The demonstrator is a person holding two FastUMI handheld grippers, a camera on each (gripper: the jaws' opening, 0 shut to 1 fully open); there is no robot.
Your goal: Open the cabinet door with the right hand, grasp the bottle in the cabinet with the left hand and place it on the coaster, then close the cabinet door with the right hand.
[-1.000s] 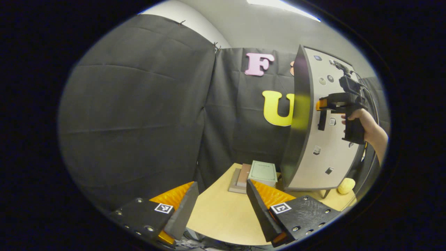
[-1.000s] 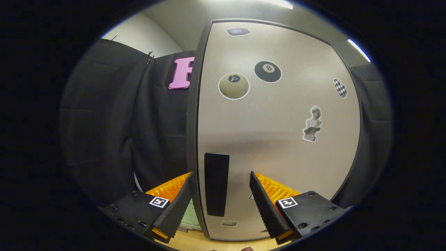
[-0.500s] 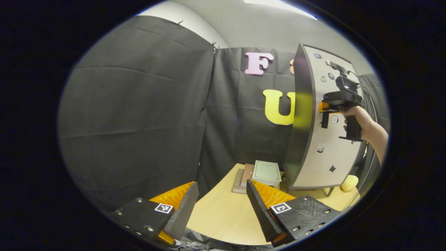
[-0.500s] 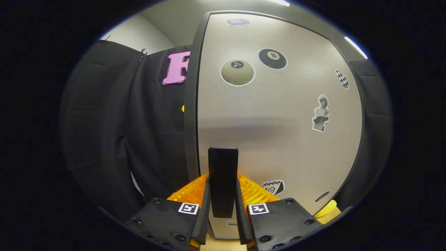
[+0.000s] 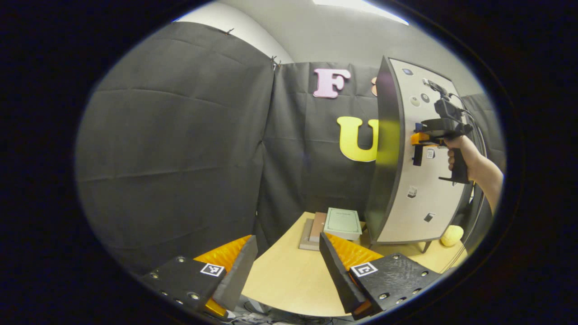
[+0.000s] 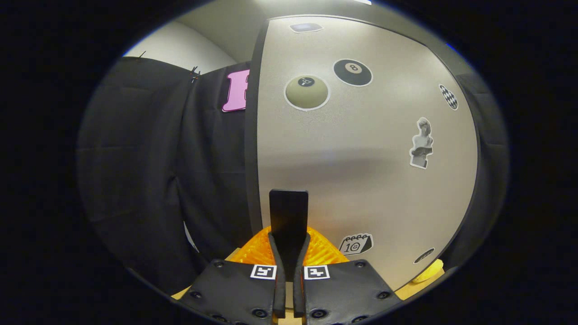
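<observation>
Now: right gripper pinches the cabinet handle

Left gripper view: the left gripper (image 5: 285, 266) hovers over the pale wooden table (image 5: 289, 284), jaws spread, holding nothing. At the table's far edge stands the grey cabinet door (image 5: 408, 180), beside stacked books (image 5: 336, 223).

Right gripper view: the right gripper (image 6: 289, 253) has both fingers pressed on the black upright door handle (image 6: 289, 212).

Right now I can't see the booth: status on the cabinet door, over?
Right hand-held gripper shut on black upright door handle. Left hand-held gripper open, over tan table. Grey stickered cabinet door not visibly open. Nothing blocking.
</observation>
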